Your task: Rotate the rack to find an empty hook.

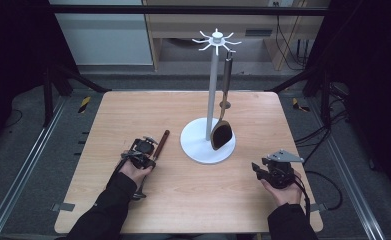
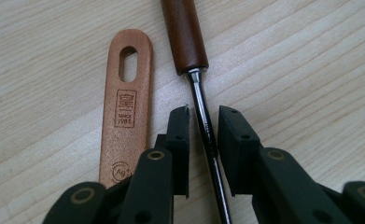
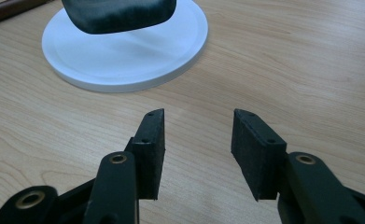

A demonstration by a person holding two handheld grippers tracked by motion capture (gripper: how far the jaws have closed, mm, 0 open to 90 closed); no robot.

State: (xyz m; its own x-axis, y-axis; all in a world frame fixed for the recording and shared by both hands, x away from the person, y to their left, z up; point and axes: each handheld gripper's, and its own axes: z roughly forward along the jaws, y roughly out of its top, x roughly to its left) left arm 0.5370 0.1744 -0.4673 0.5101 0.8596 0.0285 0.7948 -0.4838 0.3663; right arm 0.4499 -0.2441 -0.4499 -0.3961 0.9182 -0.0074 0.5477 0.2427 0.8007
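A utensil with a dark brown wooden handle (image 2: 185, 37) and a thin metal shaft (image 2: 207, 135) lies on the table, left of the stand (image 1: 162, 142). My left gripper (image 2: 203, 135) points down over it with the shaft between its jaws; narrow gaps still show beside the pads, so it is open. Beside it lies a flat light-wood handle (image 2: 124, 107) with a slot hole and a stamped mark. My right gripper (image 3: 198, 140) stands open over bare wood, at the table's front right (image 1: 258, 167). A dark spatula (image 1: 222, 132) hangs from the white hook stand (image 1: 213, 80).
The stand's round white base (image 3: 124, 65) sits mid-table, just beyond my right gripper, with the spatula head (image 3: 119, 11) hanging over it. The wooden table (image 1: 133, 105) ends in rounded corners; dark floor, rails and cables surround it.
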